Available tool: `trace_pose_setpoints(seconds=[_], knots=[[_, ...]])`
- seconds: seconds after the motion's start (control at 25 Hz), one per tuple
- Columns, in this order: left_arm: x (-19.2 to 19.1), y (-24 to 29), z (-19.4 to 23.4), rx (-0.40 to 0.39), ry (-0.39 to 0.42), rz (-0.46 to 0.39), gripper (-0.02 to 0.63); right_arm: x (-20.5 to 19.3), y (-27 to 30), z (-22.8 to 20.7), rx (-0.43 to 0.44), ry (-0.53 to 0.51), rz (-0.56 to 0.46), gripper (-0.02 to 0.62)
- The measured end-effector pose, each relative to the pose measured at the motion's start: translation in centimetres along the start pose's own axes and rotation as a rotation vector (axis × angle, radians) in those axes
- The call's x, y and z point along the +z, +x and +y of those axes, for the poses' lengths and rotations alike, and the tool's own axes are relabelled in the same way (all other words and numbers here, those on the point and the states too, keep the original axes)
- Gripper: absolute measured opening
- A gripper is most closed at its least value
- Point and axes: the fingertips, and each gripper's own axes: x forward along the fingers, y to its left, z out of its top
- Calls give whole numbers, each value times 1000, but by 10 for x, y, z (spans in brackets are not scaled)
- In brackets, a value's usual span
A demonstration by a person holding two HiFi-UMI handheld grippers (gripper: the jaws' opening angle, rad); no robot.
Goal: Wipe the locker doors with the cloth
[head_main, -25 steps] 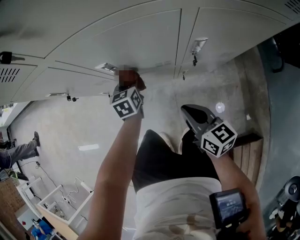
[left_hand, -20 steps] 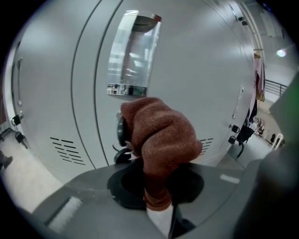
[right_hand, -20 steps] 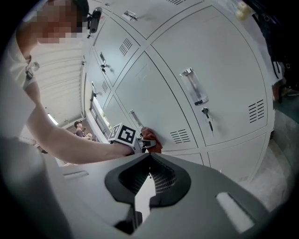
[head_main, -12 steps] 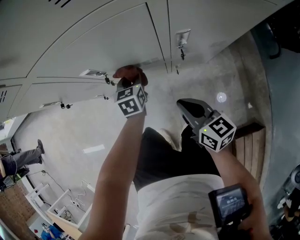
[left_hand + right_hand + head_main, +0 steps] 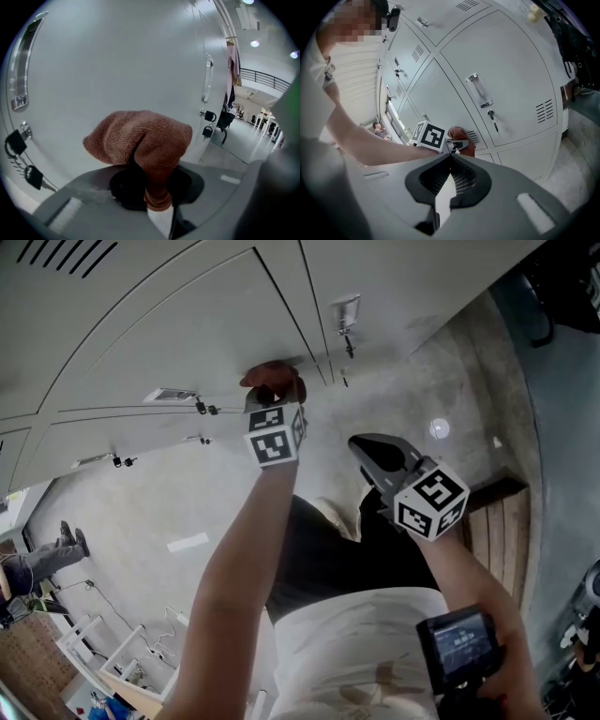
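Close to the body: right gripper [image 5: 451,155] hangs free, jaws pressed together on nothing. Further out: left gripper [image 5: 273,399] jaws pinching the reddish-brown cloth [image 5: 140,138], which is bunched up and pressed against a grey locker door [image 5: 117,61]. Padlock [image 5: 15,142] hangs nearby on the left.

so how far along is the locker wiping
Done: nothing shows which doors are already wiped. In hand: the left gripper is shut on the rust-brown woven cloth, at a grey metal locker door. To do: neighbouring doors; the right gripper is shut, empty.
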Motion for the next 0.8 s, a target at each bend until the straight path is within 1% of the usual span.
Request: trace_pose_setpoints(seconds=[0.2,0.32,0.56,0.72,0.8], knots=[[5,10,-22,-64,26,-20,83,0,-1,-1,-2,1,-6,8],[5,17,-31,-97,33,-17,83,-2,-3,-2,-4,4,-3,8],[5,29,-50,-143,70,-32,83,-9,-10,-8,-20,11,4,8],[-4,36,-64,-193,66,-22,83,-17,-15,-9,-41,18,22,8],[-9,40,-62,-212,65,-17,84,-18,-11,-10,-43,22,23,8]])
